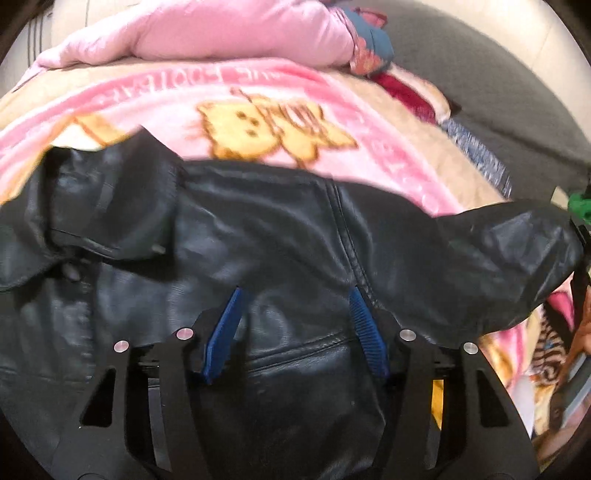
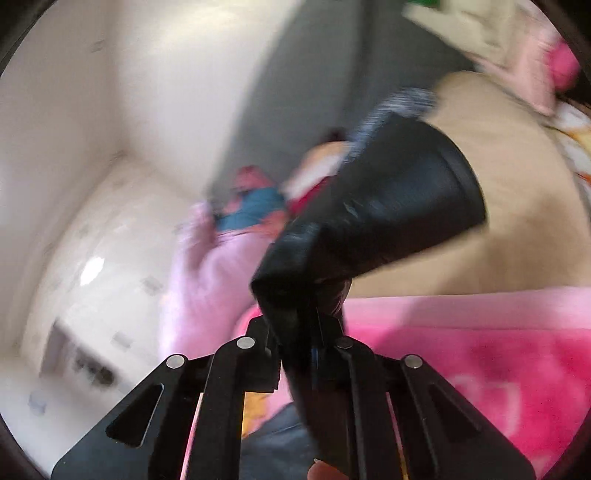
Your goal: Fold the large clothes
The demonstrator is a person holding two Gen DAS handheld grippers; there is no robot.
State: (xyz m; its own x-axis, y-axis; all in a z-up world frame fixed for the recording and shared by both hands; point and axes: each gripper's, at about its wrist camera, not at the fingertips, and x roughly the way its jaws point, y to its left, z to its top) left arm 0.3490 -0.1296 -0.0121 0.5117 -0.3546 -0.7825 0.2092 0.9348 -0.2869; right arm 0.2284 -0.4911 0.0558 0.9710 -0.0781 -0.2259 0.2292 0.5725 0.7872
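Observation:
A black leather jacket (image 1: 258, 229) lies spread on a pink cartoon blanket (image 1: 258, 122) in the left wrist view. My left gripper (image 1: 297, 295) points down at its middle. The blue pads (image 1: 225, 332) stand apart, with flat leather between them and no fold pinched. One sleeve (image 1: 517, 251) stretches to the right edge, where part of my right gripper (image 1: 580, 232) shows. In the blurred right wrist view, the right gripper (image 2: 299, 332) is shut on that sleeve (image 2: 388, 206), and the cuff end flares out beyond the fingers.
A pale pink quilt (image 1: 221, 33) and some colourful clothes (image 1: 369, 48) are piled at the bed's far end. The blanket has a beige band (image 2: 498, 166) and a bright pink area (image 2: 461, 350). White walls and tiled floor (image 2: 92, 258) lie to the left.

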